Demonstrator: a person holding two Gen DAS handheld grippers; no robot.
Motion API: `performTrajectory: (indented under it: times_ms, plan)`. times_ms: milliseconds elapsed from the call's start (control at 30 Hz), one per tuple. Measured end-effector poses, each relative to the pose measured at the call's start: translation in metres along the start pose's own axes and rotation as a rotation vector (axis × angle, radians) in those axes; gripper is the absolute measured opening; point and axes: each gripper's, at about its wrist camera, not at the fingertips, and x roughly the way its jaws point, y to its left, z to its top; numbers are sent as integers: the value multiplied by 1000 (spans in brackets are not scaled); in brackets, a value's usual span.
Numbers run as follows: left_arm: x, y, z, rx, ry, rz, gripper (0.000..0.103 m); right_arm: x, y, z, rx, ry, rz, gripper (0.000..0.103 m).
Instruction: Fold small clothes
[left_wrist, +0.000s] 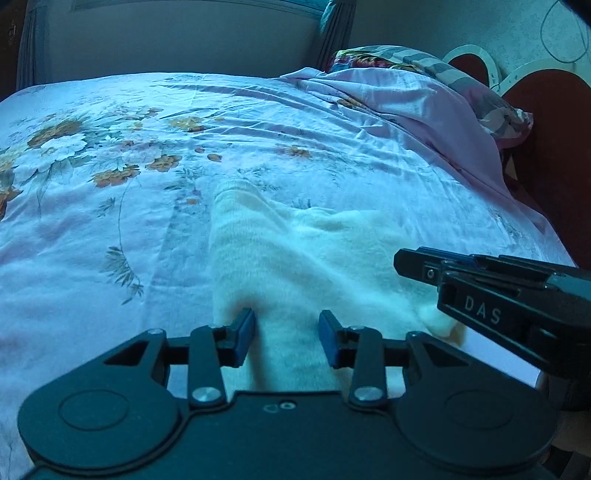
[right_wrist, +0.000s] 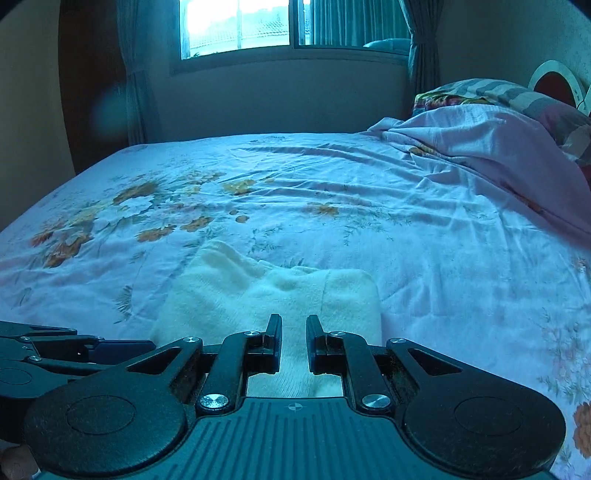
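A small cream knitted garment (left_wrist: 295, 258) lies flat on the floral bedsheet (left_wrist: 110, 221), its two legs pointing away from me. My left gripper (left_wrist: 287, 334) is open, its blue pads (left_wrist: 245, 334) straddling the garment's near edge. My right gripper (left_wrist: 406, 264) comes in from the right, low over the garment's right part. In the right wrist view the garment (right_wrist: 266, 295) lies just ahead and my right gripper (right_wrist: 293, 341) stands with a narrow gap between its fingers (right_wrist: 274, 339), cloth showing in the gap. The left gripper (right_wrist: 110, 349) shows at the lower left.
A crumpled pink blanket (left_wrist: 424, 110) and striped pillows (left_wrist: 461, 74) lie at the bed's far right by a red headboard (left_wrist: 546, 122). A window (right_wrist: 240, 26) with curtains is beyond the bed. The bedsheet (right_wrist: 332, 203) spreads wide ahead and left.
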Motion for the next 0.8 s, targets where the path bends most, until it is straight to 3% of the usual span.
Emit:
performTrajectory:
  times_ms: [267, 600, 800]
  plan:
    - [47, 16, 24, -14, 0, 34, 38, 69, -25, -8, -82, 30, -120, 11]
    - [68, 1, 26, 65, -56, 105, 38, 91, -33, -20, -103, -13, -228, 11]
    - [50, -3, 22, 74, -50, 121, 38, 87, -28, -8, -135, 45, -221, 11]
